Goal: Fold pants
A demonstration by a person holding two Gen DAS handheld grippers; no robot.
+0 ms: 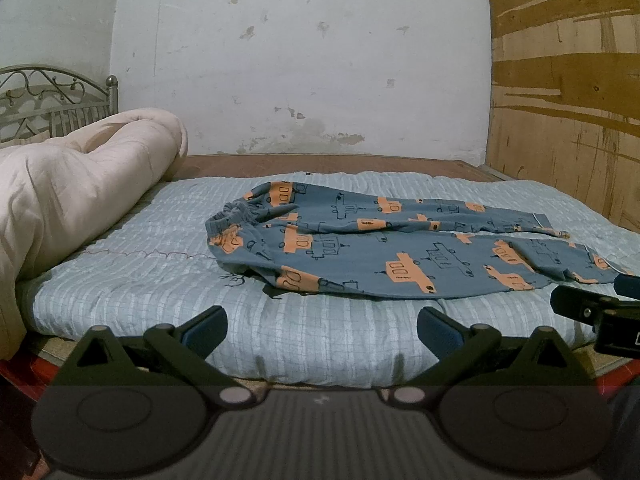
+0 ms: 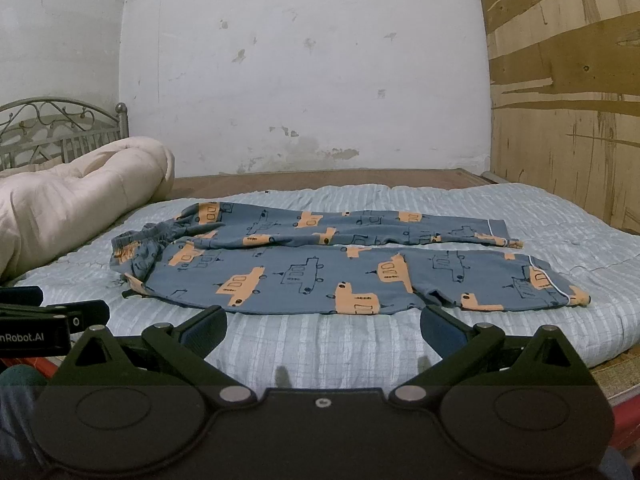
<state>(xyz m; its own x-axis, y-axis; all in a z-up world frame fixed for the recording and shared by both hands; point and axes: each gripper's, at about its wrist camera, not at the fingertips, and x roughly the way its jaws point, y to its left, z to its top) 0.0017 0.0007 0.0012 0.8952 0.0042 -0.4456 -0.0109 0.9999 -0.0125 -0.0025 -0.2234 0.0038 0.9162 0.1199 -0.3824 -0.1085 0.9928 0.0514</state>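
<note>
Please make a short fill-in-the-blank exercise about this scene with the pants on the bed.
1. The pants lie spread on the light blue ____.
2. The waistband points toward the rolled ____ comforter.
3. The left gripper has its jaws ____.
4. The orange print on the pants shows ____.

Missing words: quilt; pink; open; vehicles

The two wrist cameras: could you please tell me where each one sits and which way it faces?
Left wrist: sits on the left claw, low at the bed's near edge, facing across the quilt at the pants' waistband end; its open fingers show, and the right claw at far right.
Right wrist: sits on the right claw, same heading, further toward the leg cuffs; its open fingers show, the left claw at far left.
Shared: pants, quilt, rolled blanket, white wall.
</note>
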